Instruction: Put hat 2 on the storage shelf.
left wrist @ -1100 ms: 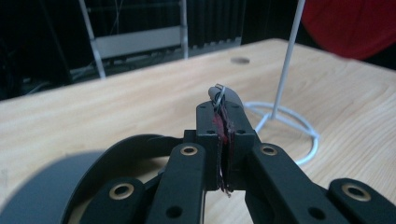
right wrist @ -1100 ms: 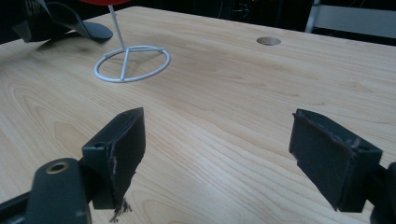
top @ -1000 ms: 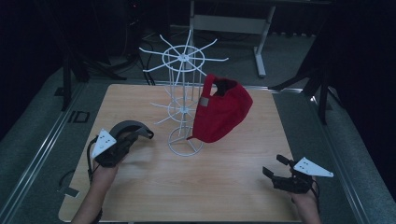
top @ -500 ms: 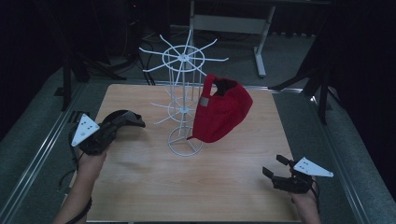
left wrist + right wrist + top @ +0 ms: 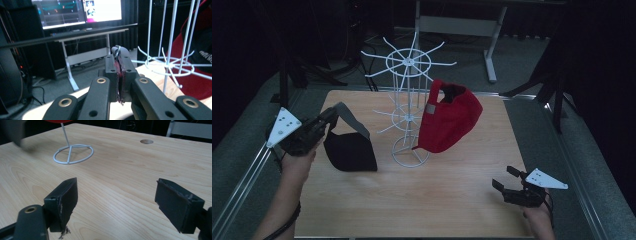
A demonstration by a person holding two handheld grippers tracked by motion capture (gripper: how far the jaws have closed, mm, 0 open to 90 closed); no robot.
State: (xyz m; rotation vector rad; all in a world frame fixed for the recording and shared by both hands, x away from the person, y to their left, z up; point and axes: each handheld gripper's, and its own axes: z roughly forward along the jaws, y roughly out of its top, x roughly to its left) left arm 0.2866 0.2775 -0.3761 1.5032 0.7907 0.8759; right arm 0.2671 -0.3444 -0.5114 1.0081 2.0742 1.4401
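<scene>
Black cap hangs from my left gripper above the left side of the wooden table, its brim pinched between the two jaws and its dark crown drooping just over the tabletop. In the left gripper view I see the jaws pressed together on a thin edge of fabric, with the wire rungs of the white wire rack close on the right. The rack stands near the middle of the table on its round base, and the black cap hangs just to the left of it, apart from the wires. A red cap hangs on the rack's right side, its strap and opening turned toward the top.

My right gripper sits low near the table's front right corner, well apart from the rack and both caps. In the right gripper view its jaws stand wide apart with bare wood between them, and the rack's round base lies farther off on the tabletop. A round hole shows in the tabletop beyond it.
</scene>
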